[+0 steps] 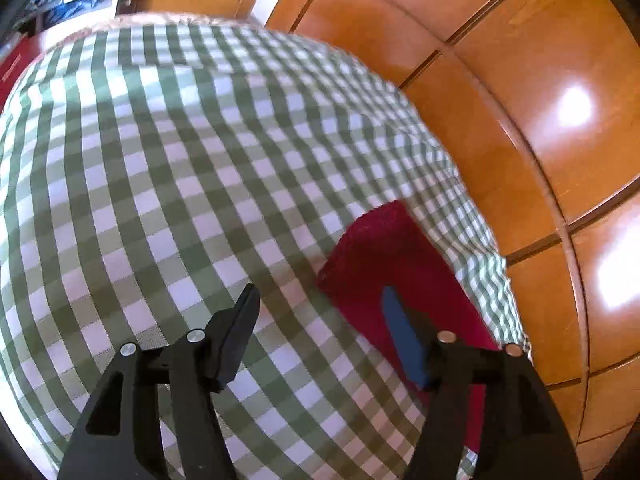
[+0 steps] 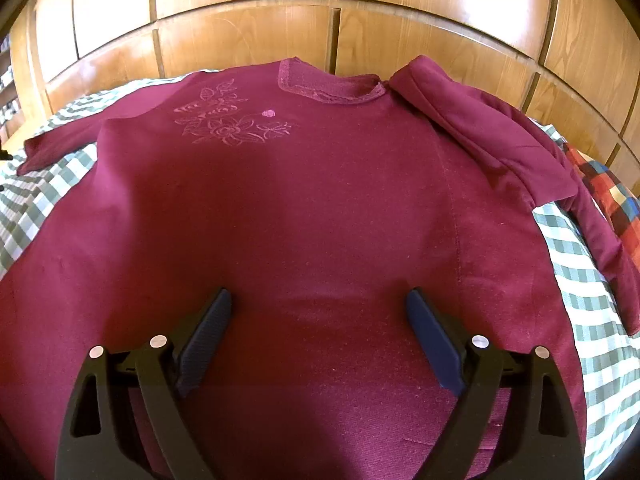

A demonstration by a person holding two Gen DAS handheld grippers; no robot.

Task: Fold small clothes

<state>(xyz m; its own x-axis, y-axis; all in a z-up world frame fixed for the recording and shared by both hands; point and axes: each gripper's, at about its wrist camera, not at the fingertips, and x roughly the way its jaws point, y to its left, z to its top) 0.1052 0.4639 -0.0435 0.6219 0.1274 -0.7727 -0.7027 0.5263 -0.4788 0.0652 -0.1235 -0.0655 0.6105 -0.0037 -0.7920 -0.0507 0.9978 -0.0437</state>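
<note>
Lying flat and unfolded on the green-checked bedspread (image 2: 580,280), the maroon embroidered top (image 2: 300,208) awaits its first fold, one sleeve (image 2: 520,152) bunched at two o'clock, both left tongs (image 1: 320,320) and right tongs (image 2: 320,312) wide and empty.

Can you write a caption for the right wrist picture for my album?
Open right gripper hovers over a maroon top spread on a checked cloth.
</note>
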